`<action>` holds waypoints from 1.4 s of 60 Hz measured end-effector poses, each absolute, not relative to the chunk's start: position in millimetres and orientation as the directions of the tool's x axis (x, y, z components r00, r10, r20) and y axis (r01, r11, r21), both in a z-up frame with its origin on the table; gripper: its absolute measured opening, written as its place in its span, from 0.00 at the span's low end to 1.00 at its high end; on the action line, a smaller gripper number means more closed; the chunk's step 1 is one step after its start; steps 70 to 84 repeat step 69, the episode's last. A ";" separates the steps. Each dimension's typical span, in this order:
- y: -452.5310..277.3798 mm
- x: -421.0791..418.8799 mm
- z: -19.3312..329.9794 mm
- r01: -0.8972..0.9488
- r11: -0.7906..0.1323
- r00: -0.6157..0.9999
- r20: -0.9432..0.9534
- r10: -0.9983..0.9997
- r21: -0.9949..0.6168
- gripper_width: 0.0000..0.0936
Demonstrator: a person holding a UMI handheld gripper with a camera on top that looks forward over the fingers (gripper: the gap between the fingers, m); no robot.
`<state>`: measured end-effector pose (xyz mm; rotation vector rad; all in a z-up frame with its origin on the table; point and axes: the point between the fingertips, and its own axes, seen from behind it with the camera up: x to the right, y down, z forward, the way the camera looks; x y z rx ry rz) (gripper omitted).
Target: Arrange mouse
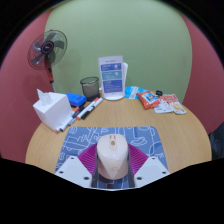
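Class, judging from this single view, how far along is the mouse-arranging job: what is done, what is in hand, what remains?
Done: the beige computer mouse already lies on the patterned blue-grey mouse mat on the round wooden table. In hand: the gripper has its jaws around the mouse; whether they press on it cannot be told. Left: releasing and withdrawing, it seems.

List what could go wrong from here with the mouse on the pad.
1. The mouse sits between the gripper fingers on the mouse pad; if the grip is loose or uneven, it may twist or slip.
2. A long forward push could send it off the pad toward the markers and tissue box.
3. Dragging might shift the pad on the table.
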<state>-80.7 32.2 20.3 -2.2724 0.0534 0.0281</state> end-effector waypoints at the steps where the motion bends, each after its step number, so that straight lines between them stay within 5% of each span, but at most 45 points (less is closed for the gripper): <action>1: 32.2 -80.1 14.9 -0.046 -0.649 0.999 -0.034 -0.032 -0.759 0.43; 11: 24.6 -79.1 -6.1 -0.016 -0.681 1.000 -0.001 -0.021 -0.732 0.58; 17: 13.2 -79.1 13.6 0.003 -0.677 0.999 0.027 -0.024 -0.736 0.93; 41: -130.5 -113.7 166.6 0.041 -0.588 0.997 0.069 -0.026 -0.808 0.90; 60: -246.1 -129.3 205.4 0.052 -0.556 0.996 0.084 -0.032 -0.829 0.90; 84: -268.0 -130.6 216.7 0.054 -0.539 0.995 0.089 -0.040 -0.841 0.90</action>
